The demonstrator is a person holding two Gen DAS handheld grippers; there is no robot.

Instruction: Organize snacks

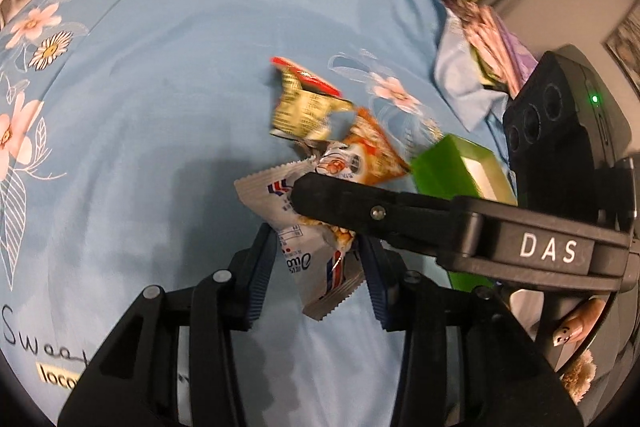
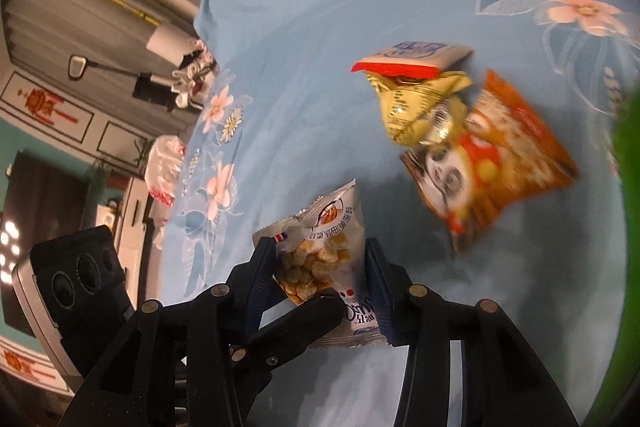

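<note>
Surface: pale blue bedsheet with pink flower print (image 1: 160,75), script "Sweet" legible at its left edge; grey panelled wall (image 2: 80,11) behind. The white foil snack packet with a clear window of yellow puffs (image 1: 304,251) sits between both grippers. The left gripper (image 1: 316,267) stands parted around the packet's lower end; contact cannot be confirmed. The right gripper (image 2: 320,283), marked "DAS", clamps its upper end. Ahead lie a gold wrapper (image 1: 304,111), an orange packet (image 1: 372,155), then a green box (image 1: 452,171) at right.
</note>
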